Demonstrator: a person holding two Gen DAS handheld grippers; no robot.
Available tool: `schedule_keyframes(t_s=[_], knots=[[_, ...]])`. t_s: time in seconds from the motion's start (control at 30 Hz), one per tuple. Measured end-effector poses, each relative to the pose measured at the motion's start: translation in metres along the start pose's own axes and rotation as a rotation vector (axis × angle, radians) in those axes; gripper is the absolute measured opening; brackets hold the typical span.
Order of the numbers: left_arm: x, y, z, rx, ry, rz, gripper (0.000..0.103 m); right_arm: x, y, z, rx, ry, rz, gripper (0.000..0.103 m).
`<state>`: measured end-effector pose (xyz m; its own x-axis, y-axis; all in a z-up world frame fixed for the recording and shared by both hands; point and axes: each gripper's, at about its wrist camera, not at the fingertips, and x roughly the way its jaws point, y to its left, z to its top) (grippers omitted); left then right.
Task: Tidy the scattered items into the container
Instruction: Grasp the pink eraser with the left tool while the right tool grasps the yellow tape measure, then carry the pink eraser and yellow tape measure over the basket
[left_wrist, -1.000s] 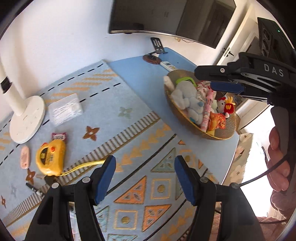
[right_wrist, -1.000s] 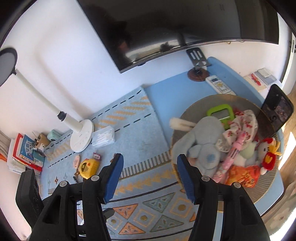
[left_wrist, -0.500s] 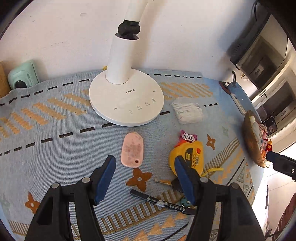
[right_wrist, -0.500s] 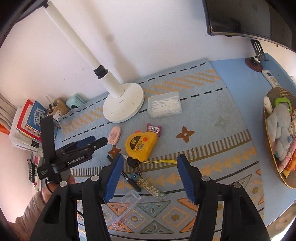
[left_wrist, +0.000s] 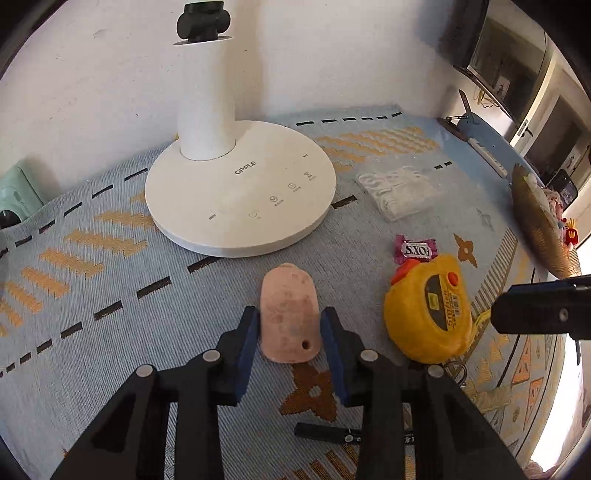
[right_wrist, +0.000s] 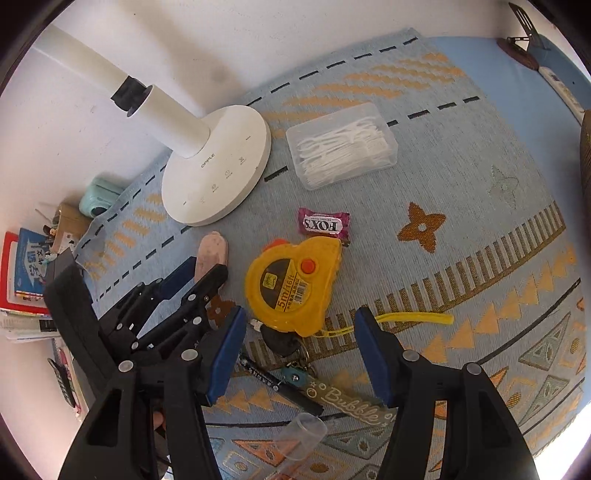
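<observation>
A flat pink tag (left_wrist: 290, 317) lies on the patterned mat in front of the lamp base, and my left gripper (left_wrist: 291, 332) is shut on it, blue pads pressing both long sides. The right wrist view shows the same grip, the tag (right_wrist: 212, 247) sticking out beyond the left gripper (right_wrist: 201, 271). My right gripper (right_wrist: 297, 325) hangs open just above a yellow tape measure (right_wrist: 295, 284), touching nothing. The woven basket (left_wrist: 535, 221), filled with soft toys, sits at the far right.
A white lamp base (left_wrist: 240, 188) stands close behind the tag. A FOX'S candy (right_wrist: 324, 225), a clear box of floss picks (right_wrist: 341, 146), keys with a Bubble strap (right_wrist: 343, 400), a black pen (right_wrist: 273, 380) and a clear cap (right_wrist: 299, 435) lie around. Books (right_wrist: 26, 273) are stacked at the left.
Both grippers swung away from the basket to the left end of the mat and came down. The left gripper's fingers closed onto the pink tag; the right one lowered over the tape measure.
</observation>
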<state>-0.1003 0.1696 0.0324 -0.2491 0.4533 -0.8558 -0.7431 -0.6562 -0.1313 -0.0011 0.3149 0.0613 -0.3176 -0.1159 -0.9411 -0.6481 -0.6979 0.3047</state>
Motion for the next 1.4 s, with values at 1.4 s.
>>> schedule_keyframes(t_s=[1.4], knots=[[-0.120,0.031,-0.044,-0.182,-0.120,0.149,0.031,-0.036,0.013,-0.033,-0.157,-0.152,0.042,0.067]])
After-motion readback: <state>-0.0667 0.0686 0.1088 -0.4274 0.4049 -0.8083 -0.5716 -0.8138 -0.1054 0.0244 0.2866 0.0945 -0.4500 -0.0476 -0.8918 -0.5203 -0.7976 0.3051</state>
